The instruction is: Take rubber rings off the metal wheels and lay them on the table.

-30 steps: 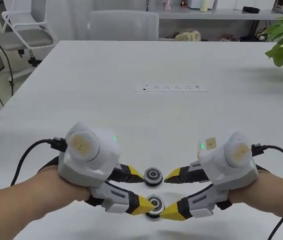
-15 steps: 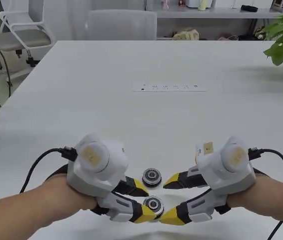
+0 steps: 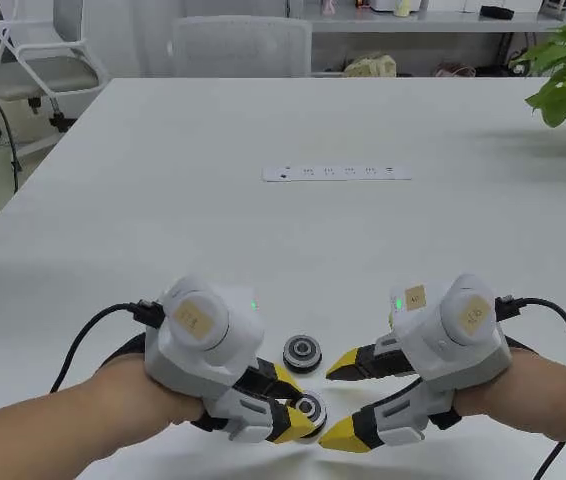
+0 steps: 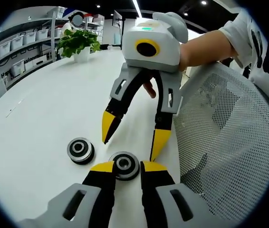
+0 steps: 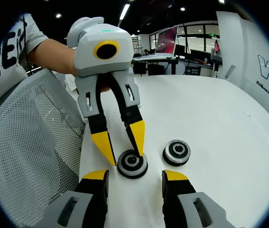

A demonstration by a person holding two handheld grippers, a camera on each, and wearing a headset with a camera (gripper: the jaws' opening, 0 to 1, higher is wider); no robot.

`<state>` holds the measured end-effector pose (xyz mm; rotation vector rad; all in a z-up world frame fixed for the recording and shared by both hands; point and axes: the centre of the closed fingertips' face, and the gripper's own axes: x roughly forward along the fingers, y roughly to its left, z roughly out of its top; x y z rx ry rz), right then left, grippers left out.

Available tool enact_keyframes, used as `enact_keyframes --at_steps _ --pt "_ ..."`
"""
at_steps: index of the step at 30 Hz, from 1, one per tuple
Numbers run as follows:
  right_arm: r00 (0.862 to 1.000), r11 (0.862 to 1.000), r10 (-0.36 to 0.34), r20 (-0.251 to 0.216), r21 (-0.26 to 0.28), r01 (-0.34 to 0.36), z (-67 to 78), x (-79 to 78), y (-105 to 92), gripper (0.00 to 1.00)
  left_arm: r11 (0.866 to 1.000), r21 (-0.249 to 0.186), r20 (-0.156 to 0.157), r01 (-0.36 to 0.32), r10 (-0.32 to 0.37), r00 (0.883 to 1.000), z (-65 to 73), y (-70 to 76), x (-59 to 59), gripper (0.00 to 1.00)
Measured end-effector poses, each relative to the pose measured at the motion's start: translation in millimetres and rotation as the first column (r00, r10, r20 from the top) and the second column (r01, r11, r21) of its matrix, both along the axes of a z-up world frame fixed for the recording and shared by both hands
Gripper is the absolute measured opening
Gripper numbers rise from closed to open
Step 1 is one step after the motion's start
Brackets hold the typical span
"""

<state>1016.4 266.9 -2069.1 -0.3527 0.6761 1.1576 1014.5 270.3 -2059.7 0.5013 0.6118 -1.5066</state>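
Left gripper view: a metal wheel is pinched by the left gripper jaws, the right gripper jaws are spread; it could be squirted out by uneven pressure.

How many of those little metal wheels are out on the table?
2. The near wheel sits between the left gripper's jaws, closest to the person; the far wheel lies free just beyond it. None seems hidden.

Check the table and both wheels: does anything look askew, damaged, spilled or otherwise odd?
Nothing stands out. The near wheel and the far wheel lie flat and whole on the table. The left gripper has its jaws either side of the near wheel; whether they grip it is unclear.
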Motion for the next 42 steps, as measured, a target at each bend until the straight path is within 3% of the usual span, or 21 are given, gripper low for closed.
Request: enact_keyframes --at_steps 3,10,16,28,42 --pt "1.000 1.000 0.001 -0.001 0.002 -0.001 -0.4 0.0 0.6 0.42 1.000 0.002 -0.002 -0.010 0.010 1.000 -0.4 0.7 1.4 0.14" --pt "1.000 1.000 0.001 -0.010 0.009 -0.001 -2.5 -0.4 3.0 0.41 1.000 -0.024 0.048 0.000 0.001 0.999 -1.3 2.4 4.0 0.09" --pt "1.000 1.000 -0.011 -0.017 0.023 0.012 -2.8 1.1 3.8 0.39 0.999 -0.039 0.070 0.013 -0.010 0.998 -1.4 2.6 4.9 0.08" --pt "1.000 1.000 0.011 -0.021 0.015 -0.011 -7.7 -3.3 11.9 0.34 0.996 -0.086 0.068 0.011 -0.005 0.998 -1.3 3.2 5.7 0.08" --pt "1.000 0.999 -0.020 -0.022 0.035 0.021 -6.2 0.5 13.4 0.25 0.995 -0.095 0.068 -0.002 0.009 0.998 -1.8 2.8 5.4 0.07"
